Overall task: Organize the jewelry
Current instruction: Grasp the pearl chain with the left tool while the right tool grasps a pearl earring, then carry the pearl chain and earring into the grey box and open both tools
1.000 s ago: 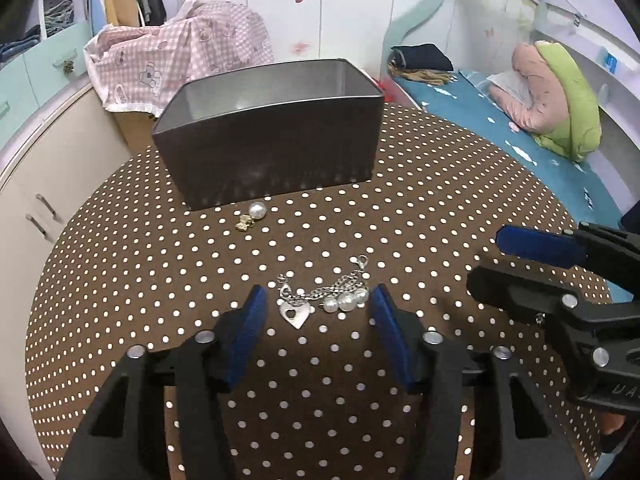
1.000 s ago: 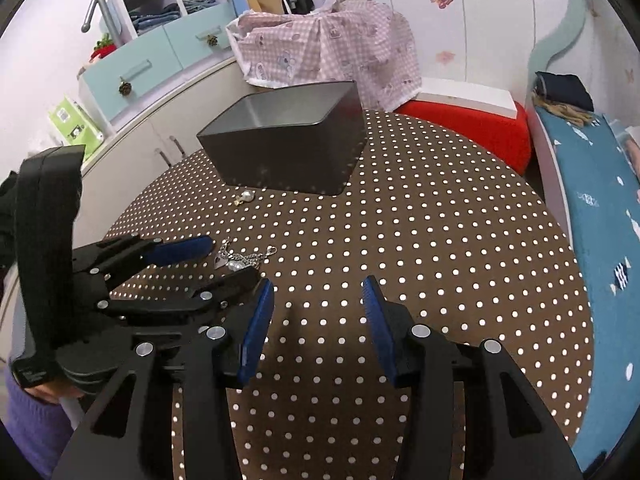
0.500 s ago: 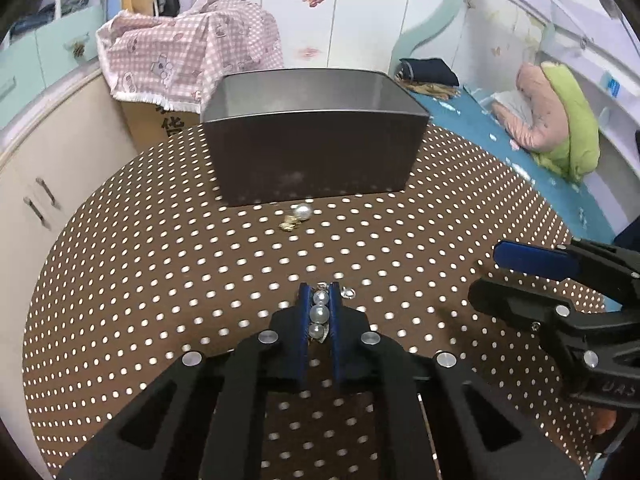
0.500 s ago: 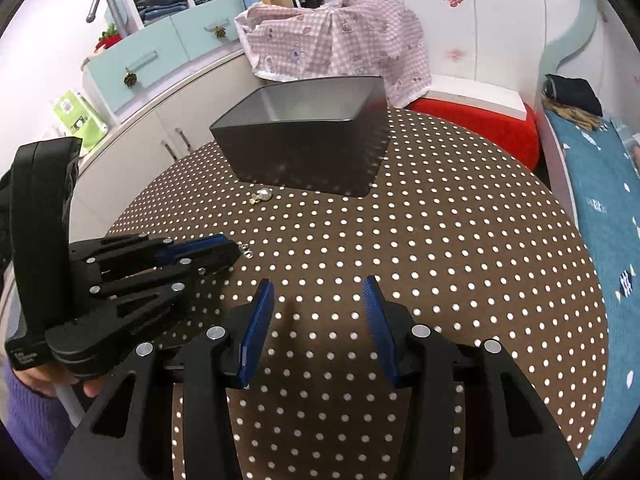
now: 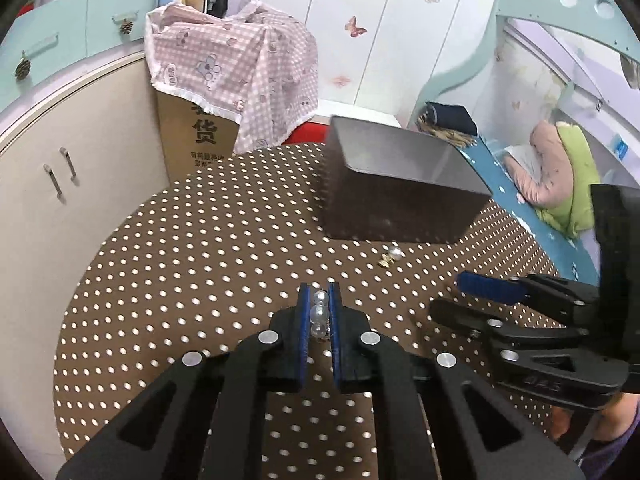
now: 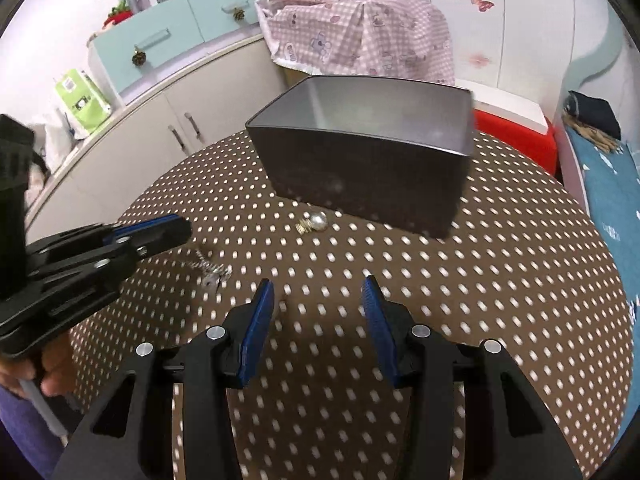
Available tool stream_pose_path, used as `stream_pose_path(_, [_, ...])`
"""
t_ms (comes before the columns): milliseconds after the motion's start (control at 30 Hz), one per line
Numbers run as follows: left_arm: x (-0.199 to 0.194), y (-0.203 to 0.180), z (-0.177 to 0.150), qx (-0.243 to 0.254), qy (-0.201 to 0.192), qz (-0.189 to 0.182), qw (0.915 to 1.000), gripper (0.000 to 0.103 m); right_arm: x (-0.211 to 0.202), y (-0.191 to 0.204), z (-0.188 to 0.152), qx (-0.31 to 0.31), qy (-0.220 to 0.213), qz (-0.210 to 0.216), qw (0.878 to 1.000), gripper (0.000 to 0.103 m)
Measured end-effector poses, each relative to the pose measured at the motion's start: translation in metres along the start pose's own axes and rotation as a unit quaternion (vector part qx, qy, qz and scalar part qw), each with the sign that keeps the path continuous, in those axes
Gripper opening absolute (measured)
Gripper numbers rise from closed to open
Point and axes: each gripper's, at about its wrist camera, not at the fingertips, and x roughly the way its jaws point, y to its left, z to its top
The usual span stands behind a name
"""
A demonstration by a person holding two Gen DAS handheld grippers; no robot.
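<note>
**Status: Left Hand-Held Gripper Grasping Bracelet, Right Hand-Held Gripper Released**

1. Left hand-held gripper (image 5: 319,306): The blue pads are clenched on the pearl bracelet (image 5: 318,314). Three pearls sit in a row between the pads. In the right wrist view, the chain and a small charm of the bracelet (image 6: 208,270) hang from the gripper tip (image 6: 176,228) down toward the tabletop; motion blur makes it unclear whether the charm touches the cloth.

2. Right hand-held gripper (image 6: 318,300): The two fingers stand spread apart with nothing between them. The gripper hovers over bare polka-dot cloth, near the hanging chain. In the left wrist view it appears at the right edge (image 5: 468,292), side-on.

3. Pearl earring (image 6: 314,222): It lies on the tabletop just in front of the near wall of the box, with its gold fitting to the left of the pearl. It is well apart from both grippers. The left wrist view shows it too (image 5: 392,258).

4. Dark metal box (image 6: 360,176): It is rectangular with an open top and stands upright on the tabletop. No contents are visible inside from either view.

5. Tabletop (image 6: 520,280): It is round and covered with a brown cloth with white dots.
</note>
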Motion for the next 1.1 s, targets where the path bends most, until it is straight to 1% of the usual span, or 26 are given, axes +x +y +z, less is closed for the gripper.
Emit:
stream_pose_path(167, [-0.002, 0.014, 0.007, -0.012, -0.005, -0.015, 0.9998, 0.007, 0.02, 0.004, 0.016, 0.016, -0.003, -0.015, 1.0, 0.046])
stream_pose_path(300, [0.0, 0.02, 0.011, -0.013, -0.005, -0.024, 0.9996, 0.007, 0.029, 0.007, 0.024, 0.023, -0.01, -0.028, 0.999, 0.046])
stream_pose_path(467, [0.003, 0.02, 0.013, -0.011, -0.003, -0.029, 0.9995, 0.007, 0.036, 0.011, 0.031, 0.022, -0.013, -0.045, 0.999, 0.046])
stream_pose_path(600, [0.005, 0.018, 0.015, -0.011, -0.002, -0.034, 0.9994, 0.007, 0.038, 0.016, 0.033, 0.01, -0.016, -0.063, 0.998, 0.045])
stream_pose_path(633, [0.006, 0.017, 0.015, -0.01, -0.001, -0.035, 0.9993, 0.007, 0.039, 0.016, 0.033, 0.008, -0.016, -0.066, 0.998, 0.044])
stream_pose_path(667, [0.006, 0.017, 0.016, -0.009, -0.001, -0.039, 0.9992, 0.007, 0.039, 0.016, 0.034, 0.006, -0.016, -0.067, 0.998, 0.032])
stream_pose_path(767, [0.006, 0.015, 0.018, -0.011, 0.001, -0.048, 0.9988, 0.007, 0.037, 0.014, 0.034, -0.001, -0.013, -0.064, 0.998, 0.018])
stream_pose_path(967, [0.004, 0.008, 0.025, -0.008, 0.002, -0.063, 0.998, 0.007, 0.027, 0.006, 0.025, 0.0, -0.007, -0.04, 0.999, 0.017])
stream_pose_path(1100, [-0.001, -0.001, 0.029, -0.004, 0.001, -0.075, 0.9972, 0.007, 0.012, -0.001, 0.018, 0.011, -0.013, -0.025, 1.0, 0.017])
